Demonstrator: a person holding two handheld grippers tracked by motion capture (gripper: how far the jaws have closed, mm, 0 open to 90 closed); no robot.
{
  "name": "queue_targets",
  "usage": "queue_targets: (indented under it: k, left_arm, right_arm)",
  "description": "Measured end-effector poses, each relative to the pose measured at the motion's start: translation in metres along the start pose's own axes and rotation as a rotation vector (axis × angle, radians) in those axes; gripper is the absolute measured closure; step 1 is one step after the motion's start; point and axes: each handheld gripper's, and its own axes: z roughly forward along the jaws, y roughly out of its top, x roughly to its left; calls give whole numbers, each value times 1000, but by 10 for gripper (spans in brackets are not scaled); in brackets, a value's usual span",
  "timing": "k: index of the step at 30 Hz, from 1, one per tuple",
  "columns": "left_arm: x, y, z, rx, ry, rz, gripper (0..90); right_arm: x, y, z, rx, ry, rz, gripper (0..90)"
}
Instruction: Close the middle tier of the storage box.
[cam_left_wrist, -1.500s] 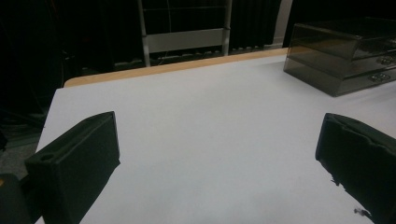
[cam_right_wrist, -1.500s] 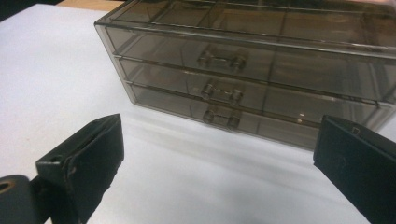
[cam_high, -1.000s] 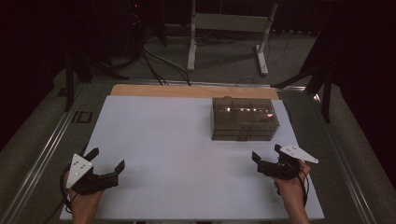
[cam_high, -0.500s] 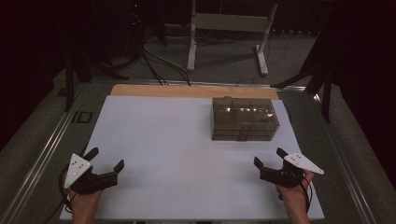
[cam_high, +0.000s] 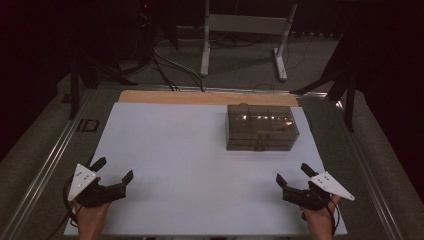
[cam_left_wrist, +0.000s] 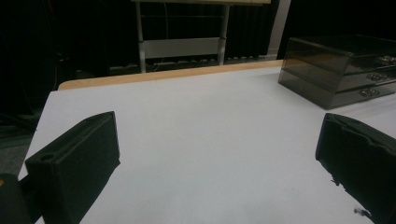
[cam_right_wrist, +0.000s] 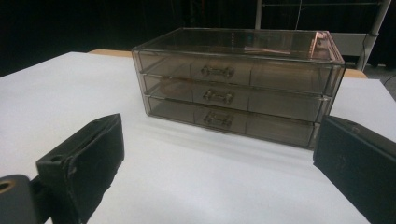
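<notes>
High view first: my right gripper (cam_high: 295, 178) has slid back toward the near edge of the white table (cam_high: 200, 150) since a second ago, so it's now farther from the smoky drawer box (cam_high: 261, 127) than it was. I read that as a reset, not an approach; nothing on the box has been touched yet. My left gripper (cam_high: 114, 170) hasn't budged at the near left corner. Both sets of jaws stand wide apart, empty.

Left gripper view: jaws spread wide with bare table between them, and the drawer box (cam_left_wrist: 343, 70) sits well off to the far right.

Right gripper view: jaws wide, and the drawer box (cam_right_wrist: 238, 84) is dead ahead between them, well apart still. All three drawers look closed, handles (cam_right_wrist: 217, 95) facing me. I'd say lining up on a handle is the next job.
</notes>
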Motion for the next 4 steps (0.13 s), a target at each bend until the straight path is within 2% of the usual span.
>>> queue_targets:
  k: [4]
  left_arm:
    - [0, 0, 1, 4, 1, 3, 12]
  right_arm:
    - [1, 0, -2, -22, -22, -8, 25]
